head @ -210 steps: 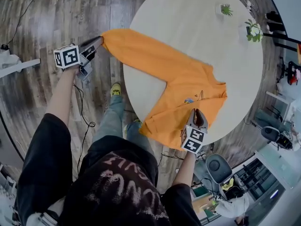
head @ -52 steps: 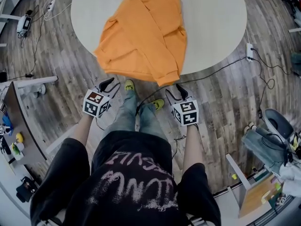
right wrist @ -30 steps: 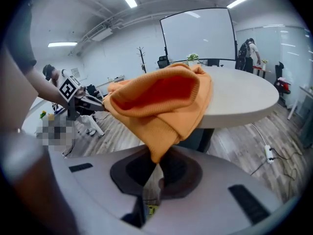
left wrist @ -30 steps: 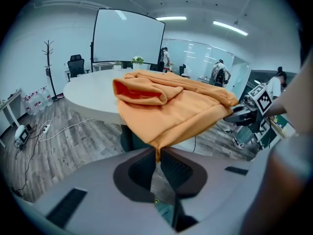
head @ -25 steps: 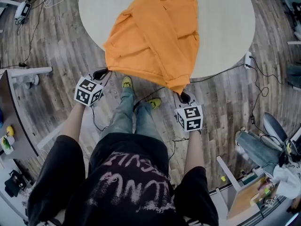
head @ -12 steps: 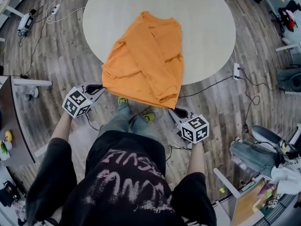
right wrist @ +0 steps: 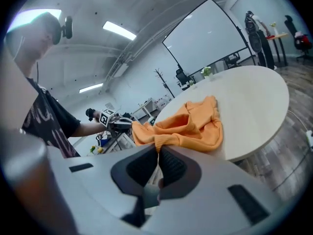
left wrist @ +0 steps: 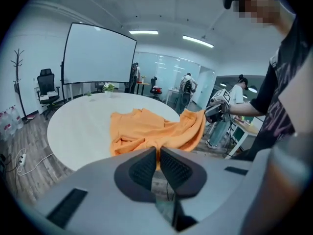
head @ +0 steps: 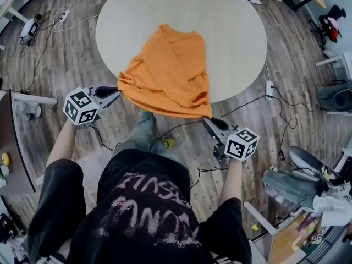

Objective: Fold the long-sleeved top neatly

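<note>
The orange long-sleeved top [head: 168, 73] lies with its collar end on the round white table [head: 231, 32], sleeves folded in; its hem end is lifted off the near table edge. My left gripper [head: 116, 91] is shut on the hem's left corner, and my right gripper [head: 205, 120] is shut on the right corner. In the left gripper view the orange top [left wrist: 146, 131] runs from the jaws to the table, and the right gripper [left wrist: 217, 112] shows beyond it. The right gripper view has the top [right wrist: 188, 126] bunched just past its pinching jaws.
Wooden floor surrounds the table. A white cable [head: 275, 95] with a power strip trails on the floor at the right. Small potted plants [left wrist: 108, 87] stand at the table's far edge. Office chairs, desks and other people are further off in the room.
Both grippers have risen with the hem corners, lifting the top's near end above the table edge. The hanging hem now stretches between them.
</note>
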Demonstrator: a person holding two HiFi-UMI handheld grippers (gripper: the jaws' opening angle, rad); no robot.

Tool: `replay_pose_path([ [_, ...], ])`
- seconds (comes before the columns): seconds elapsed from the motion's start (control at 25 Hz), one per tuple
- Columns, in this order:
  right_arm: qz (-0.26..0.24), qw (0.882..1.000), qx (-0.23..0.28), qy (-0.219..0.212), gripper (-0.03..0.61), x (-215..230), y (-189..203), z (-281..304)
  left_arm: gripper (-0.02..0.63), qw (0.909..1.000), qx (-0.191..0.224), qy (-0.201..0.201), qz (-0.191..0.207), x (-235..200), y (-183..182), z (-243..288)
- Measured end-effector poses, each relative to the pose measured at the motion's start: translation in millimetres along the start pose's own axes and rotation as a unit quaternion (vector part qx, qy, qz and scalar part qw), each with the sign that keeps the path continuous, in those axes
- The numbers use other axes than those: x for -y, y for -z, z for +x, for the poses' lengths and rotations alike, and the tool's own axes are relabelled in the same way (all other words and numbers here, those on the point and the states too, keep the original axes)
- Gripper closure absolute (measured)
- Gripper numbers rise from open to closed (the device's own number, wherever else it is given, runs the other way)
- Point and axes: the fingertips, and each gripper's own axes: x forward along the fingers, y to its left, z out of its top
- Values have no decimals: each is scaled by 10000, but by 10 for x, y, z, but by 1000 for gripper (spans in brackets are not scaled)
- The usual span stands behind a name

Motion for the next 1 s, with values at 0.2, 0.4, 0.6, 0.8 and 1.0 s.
replay_pose_path([
  [0.2,347,9978,565,-1,566,136,-378,65,581,9981,413,88,-451,-236,-228,20],
  [0.4,631,9923,1040,223,565,389,-838,169,581,9924,826,214,-885,-578,-534,139],
  [0.6,907,9873,1191,531,565,748,-1289,384,583,9866,957,335,-1281,-1029,-850,383],
  [0.8,1082,9827,1293,766,565,1052,-1742,598,581,9826,1022,496,-1469,-1476,-1162,628],
  [1.0,1459,9756,1489,686,565,1411,-2106,837,581,9758,1176,667,-1719,-1909,-1475,864],
])
